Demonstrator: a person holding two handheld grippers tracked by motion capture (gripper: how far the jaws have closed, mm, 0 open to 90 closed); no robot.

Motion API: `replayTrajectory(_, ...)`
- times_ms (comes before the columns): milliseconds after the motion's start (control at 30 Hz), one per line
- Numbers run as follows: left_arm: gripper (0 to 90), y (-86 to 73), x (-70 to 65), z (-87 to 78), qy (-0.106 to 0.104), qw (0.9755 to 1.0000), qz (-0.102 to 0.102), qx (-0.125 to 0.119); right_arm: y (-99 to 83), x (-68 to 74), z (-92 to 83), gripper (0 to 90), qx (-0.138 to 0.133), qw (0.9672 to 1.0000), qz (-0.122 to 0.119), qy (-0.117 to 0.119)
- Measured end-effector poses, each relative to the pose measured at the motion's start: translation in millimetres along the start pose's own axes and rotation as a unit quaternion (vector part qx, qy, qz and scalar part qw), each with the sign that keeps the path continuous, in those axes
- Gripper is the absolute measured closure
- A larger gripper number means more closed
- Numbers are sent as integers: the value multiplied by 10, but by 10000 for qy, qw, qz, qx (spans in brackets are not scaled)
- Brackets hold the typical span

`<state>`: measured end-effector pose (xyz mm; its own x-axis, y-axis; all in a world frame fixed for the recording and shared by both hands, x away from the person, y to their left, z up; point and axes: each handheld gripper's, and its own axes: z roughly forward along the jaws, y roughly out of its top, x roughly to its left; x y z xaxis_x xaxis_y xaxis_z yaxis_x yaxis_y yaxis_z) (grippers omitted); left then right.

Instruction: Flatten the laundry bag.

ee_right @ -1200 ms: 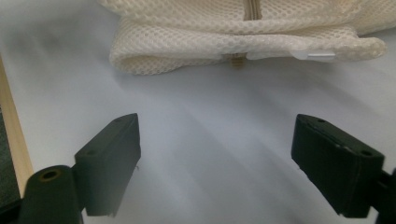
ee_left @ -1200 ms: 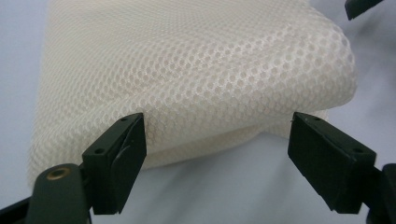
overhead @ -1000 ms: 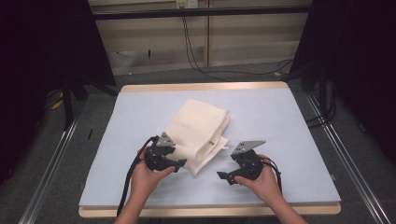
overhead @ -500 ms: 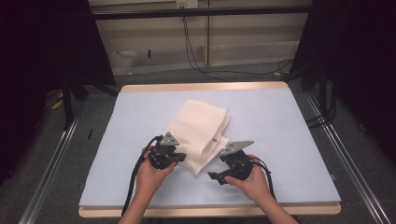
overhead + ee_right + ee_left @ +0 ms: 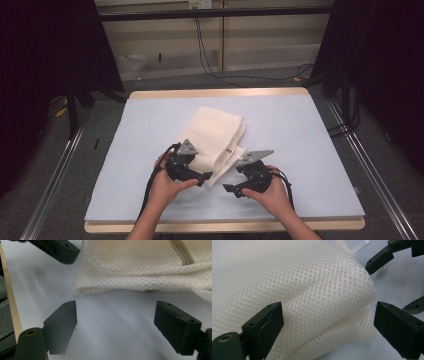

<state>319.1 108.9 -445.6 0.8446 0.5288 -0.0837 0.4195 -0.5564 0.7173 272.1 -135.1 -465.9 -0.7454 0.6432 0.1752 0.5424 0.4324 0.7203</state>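
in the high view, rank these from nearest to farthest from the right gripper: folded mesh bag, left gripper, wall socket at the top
1. Folded mesh bag, just up-left of the right gripper.
2. Left gripper, farther left, at the bag's near corner.
3. Wall socket, far back on the wall.

Folded mesh cloth [image 5: 216, 137] – cream-white, fine honeycomb hole pattern across whole surface; beige zipper strip [image 5: 182, 250] along one fold. Worktop [image 5: 310, 135] cover – pale blue-grey, plain, no pattern; edge trim light wood tone. Left gripper [image 5: 202, 177] and right gripper [image 5: 231, 190] – matt black bodies and jaws, grey three-cornered top plates, black cables. Floor [image 5: 240, 82] – dark grey. Back wall – beige panels.
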Motion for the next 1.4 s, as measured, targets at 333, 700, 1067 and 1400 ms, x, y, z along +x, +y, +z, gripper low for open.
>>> replayTrajectory(333,602,-19,57,99,-40,9987,-378,326,14,30,42,164,21,10000,34,15)
replayTrajectory(700,841,-28,71,-10,-278,9942,-1035,-12,43,119,165,223,57,9999,-38,131)
replayTrajectory(1067,841,7,41,-54,-413,9915,-1230,-109,86,132,202,756,-81,9999,96,39)
replayTrajectory(1400,842,-64,209,-266,-374,9863,-1548,-437,90,38,81,896,-123,9997,184,-98)
